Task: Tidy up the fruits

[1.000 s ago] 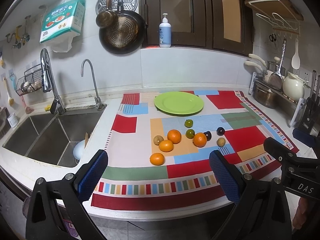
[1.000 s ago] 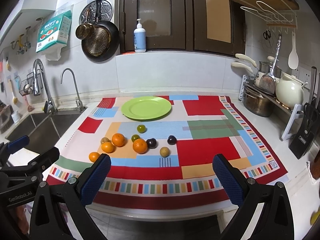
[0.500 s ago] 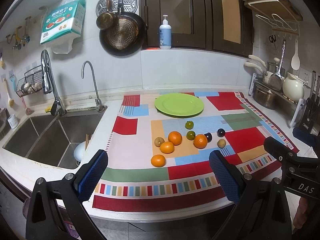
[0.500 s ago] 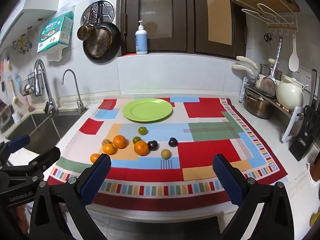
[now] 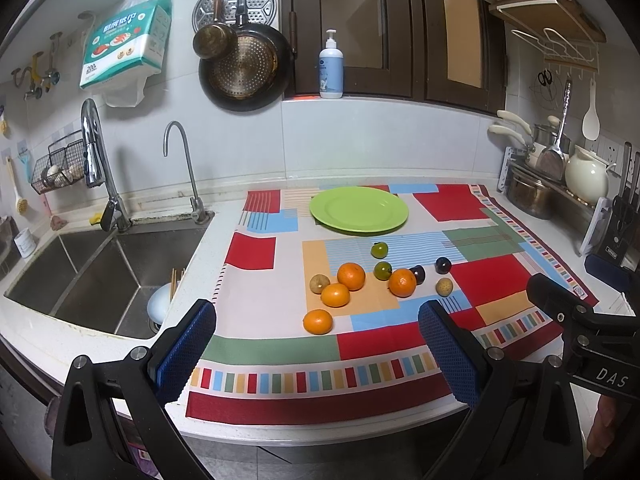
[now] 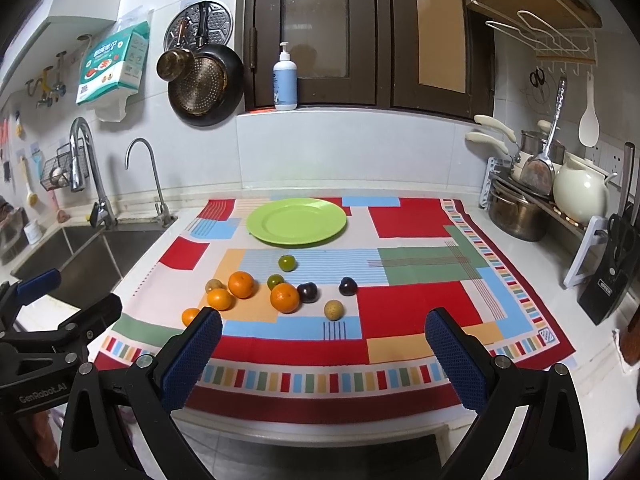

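Note:
An empty green plate sits at the back of a colourful cloth. In front of it lie several loose fruits: oranges, two green ones, two dark plums and brownish ones. My left gripper is open and empty, above the cloth's front edge. My right gripper is open and empty, also at the front edge, to the right of the left one.
A steel sink with two taps lies left of the cloth. A pot, a white kettle and a knife block stand along the right wall. A soap bottle stands on the ledge behind.
Both grippers have moved slightly forward and to the left; the fruits and plate sit a little lower in view. Nothing was touched.

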